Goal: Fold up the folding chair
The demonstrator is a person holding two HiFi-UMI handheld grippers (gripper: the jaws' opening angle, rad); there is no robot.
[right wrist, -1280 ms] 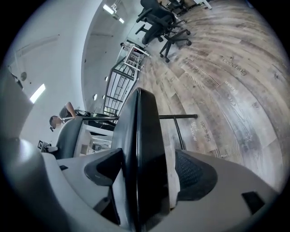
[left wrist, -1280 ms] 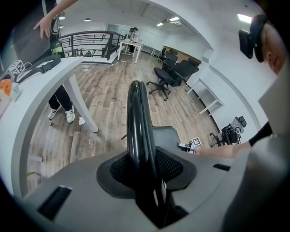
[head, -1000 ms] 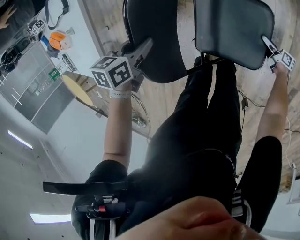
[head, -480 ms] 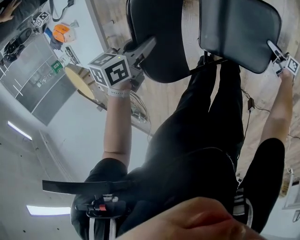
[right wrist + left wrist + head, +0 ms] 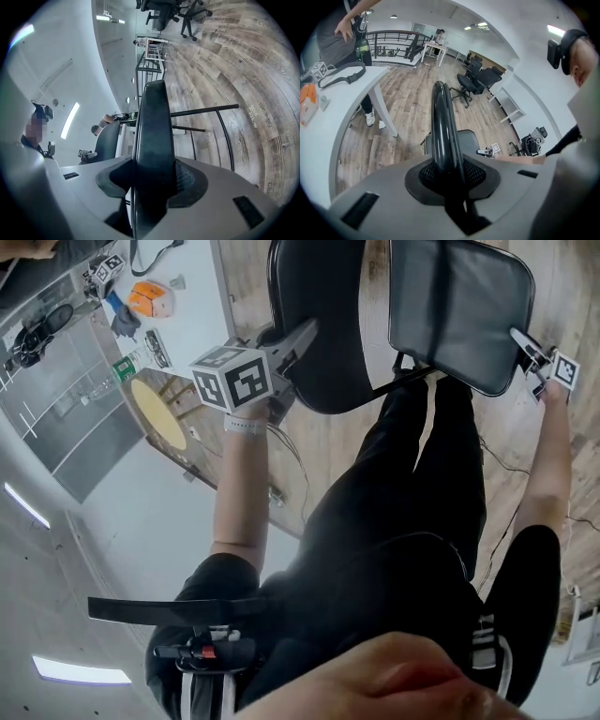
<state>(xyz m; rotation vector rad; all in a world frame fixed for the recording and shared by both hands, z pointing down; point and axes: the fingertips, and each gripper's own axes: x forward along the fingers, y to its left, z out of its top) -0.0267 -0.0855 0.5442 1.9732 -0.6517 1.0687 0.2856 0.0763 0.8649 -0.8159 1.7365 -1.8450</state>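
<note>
The left tongs (image 5: pixel 447 174) are closing, pads pressed on the rounded top rim of the backrest (image 5: pixel 440 117). The right tongs (image 5: pixel 152 180) are closing too, pinching the front edge of the seat pad (image 5: pixel 459 306). The black folding chair (image 5: pixel 323 343) sits at 12 o'clock in the head view, over open wooden floor (image 5: pixel 328 442). A white surface (image 5: pixel 202 296) edges in at 10 o'clock. The left forearm (image 5: pixel 242 484) and right forearm (image 5: pixel 548 456) reach straight out.

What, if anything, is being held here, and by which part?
Both claws hold the folding chair. Left claw, jaws closing, grips the backrest by its rim; right claw, jaws closing, grips the seat by its edge.
</note>
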